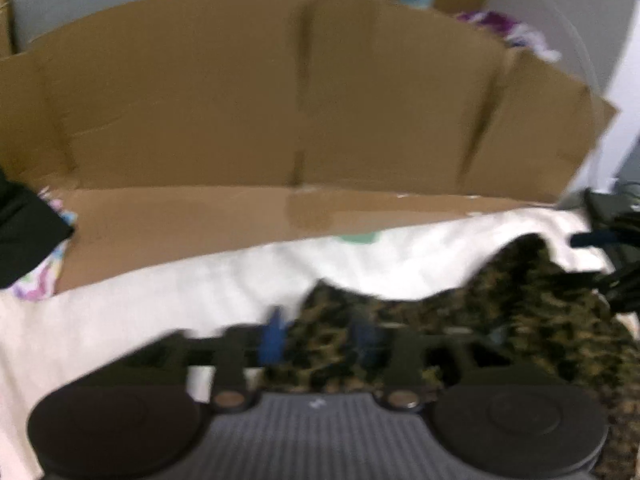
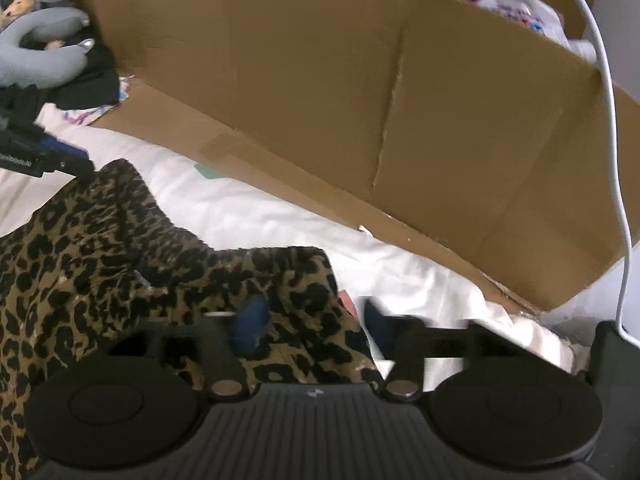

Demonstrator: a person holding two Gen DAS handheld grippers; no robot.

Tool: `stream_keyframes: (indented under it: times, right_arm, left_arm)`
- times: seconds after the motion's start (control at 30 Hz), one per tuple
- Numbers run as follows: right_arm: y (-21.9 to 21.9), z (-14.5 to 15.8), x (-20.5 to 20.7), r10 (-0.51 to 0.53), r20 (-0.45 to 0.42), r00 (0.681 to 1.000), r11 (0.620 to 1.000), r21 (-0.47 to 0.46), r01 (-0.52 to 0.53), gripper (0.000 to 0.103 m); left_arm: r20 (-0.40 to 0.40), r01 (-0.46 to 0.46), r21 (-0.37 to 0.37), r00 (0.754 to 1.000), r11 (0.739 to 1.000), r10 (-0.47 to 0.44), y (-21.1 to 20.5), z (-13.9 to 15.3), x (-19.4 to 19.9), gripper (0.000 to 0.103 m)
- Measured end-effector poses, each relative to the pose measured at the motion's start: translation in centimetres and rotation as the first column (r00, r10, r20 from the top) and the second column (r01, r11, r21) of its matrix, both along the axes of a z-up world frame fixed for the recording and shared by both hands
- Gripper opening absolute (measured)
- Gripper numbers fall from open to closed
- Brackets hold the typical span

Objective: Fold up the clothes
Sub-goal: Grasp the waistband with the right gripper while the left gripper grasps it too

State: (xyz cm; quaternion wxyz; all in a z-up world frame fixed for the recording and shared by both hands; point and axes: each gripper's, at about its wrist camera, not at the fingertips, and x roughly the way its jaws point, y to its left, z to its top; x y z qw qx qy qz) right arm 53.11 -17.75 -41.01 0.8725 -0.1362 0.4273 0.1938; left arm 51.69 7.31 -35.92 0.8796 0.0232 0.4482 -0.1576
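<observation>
Leopard-print garment [image 2: 120, 264] lies crumpled on a white sheet [image 2: 260, 216], in front of a flattened cardboard box [image 2: 320, 80] propped as a backdrop. Right gripper [image 2: 316, 320] sits low over the garment's near corner, fingers [image 2: 250, 320] spread wide with cloth between them but not pinched: released. Left gripper [image 1: 320, 340] hovers at the garment's other edge, fingers [image 1: 274, 338] likewise apart, gripping nothing. Judged: both are placed at opposite ends to take hold for a fold. Left view is badly blurred; print and finger edges smear. The garment's type and full outline are cut off at the frame edges. A grey plush toy [image 2: 36, 40] and dark clothes [image 2: 92, 80] sit far left.
</observation>
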Motion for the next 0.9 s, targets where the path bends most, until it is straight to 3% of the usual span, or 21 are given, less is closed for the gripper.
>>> stream_keyframes:
  times: [0.03,0.1,0.23,0.27,0.3,0.33,0.37,0.4,0.47,0.6,0.67,0.77,0.8,0.87,0.9]
  right_arm:
    - [0.3,-0.1,0.0,0.008,0.004,1.000,1.000,-0.004,-0.008,0.082]
    - [1.0,-0.5,0.4,0.015,-0.005,1.000,1.000,-0.014,-0.015,0.083]
    - [2.3,-1.9,1.2,0.013,-0.049,0.999,0.998,-0.058,-0.016,0.080]
    - [2.6,-2.4,1.4,0.013,-0.060,0.998,0.997,-0.070,-0.017,0.068]
    - [2.9,-2.8,1.6,0.006,-0.065,0.998,0.996,-0.089,-0.012,0.045]
    - [2.9,-3.1,1.8,-0.017,-0.056,0.998,0.993,-0.117,0.010,0.031]
    - [2.7,-3.1,2.0,-0.043,-0.040,0.998,0.991,-0.132,0.037,0.017]
    - [2.2,-2.9,2.2,-0.063,-0.032,0.997,0.991,-0.117,0.059,0.013]
    - [1.2,-2.3,2.3,-0.092,-0.020,0.996,0.992,-0.086,0.090,0.010]
    - [-0.1,-1.6,2.4,-0.111,-0.003,0.994,0.992,-0.059,0.111,0.009]
    - [-0.5,-1.2,2.8,-0.133,-0.005,0.991,0.990,-0.041,0.133,0.009]
    - [-1.1,-0.8,3.6,-0.181,-0.017,0.983,0.984,-0.013,0.180,0.009]
    - [-1.3,-0.8,3.8,-0.196,-0.025,0.980,0.981,-0.008,0.196,0.009]
    - [-1.5,-1.4,4.2,-0.212,-0.049,0.976,0.977,-0.015,0.211,0.008]
    - [-1.6,-1.7,4.5,-0.219,-0.064,0.974,0.976,-0.018,0.219,0.009]
  left_arm:
    - [0.017,0.024,0.030,1.000,0.999,-0.024,-0.7,0.0,-0.2,0.082]
    - [0.024,0.063,0.090,0.998,0.994,-0.065,-1.9,-0.4,-0.1,0.081]
    - [-0.066,0.057,0.098,0.997,0.994,-0.051,-2.7,-2.7,0.9,0.067]
    - [-0.075,0.052,0.104,0.996,0.993,-0.044,-2.9,-3.2,1.1,0.062]
    - [-0.070,0.048,0.120,0.997,0.992,-0.040,-2.9,-3.5,1.0,0.047]
    - [-0.057,0.034,0.136,0.998,0.990,-0.026,-2.7,-3.5,1.0,0.038]
    - [-0.044,0.020,0.152,0.999,0.988,-0.013,-2.6,-3.5,0.9,0.009]
    - [-0.030,0.005,0.165,1.000,0.986,0.000,-2.3,-3.5,0.9,0.000]
    - [-0.008,-0.022,0.101,1.000,0.995,0.023,-1.1,-2.6,0.9,0.000]
    - [0.038,-0.086,0.055,0.996,0.995,0.084,0.5,-0.9,1.4,0.000]
    - [0.032,-0.119,0.029,0.992,0.992,0.118,1.2,-0.6,1.9,0.000]
    - [-0.015,-0.077,-0.036,0.997,0.996,0.077,1.1,-0.7,2.2,0.000]
    - [-0.040,-0.048,-0.062,0.998,0.997,0.046,1.0,-0.8,2.2,0.005]
    - [-0.056,0.005,-0.005,0.998,1.000,-0.005,0.0,-1.3,1.7,0.015]
    - [-0.064,0.031,0.016,0.998,0.999,-0.030,-0.6,-1.7,1.5,0.030]
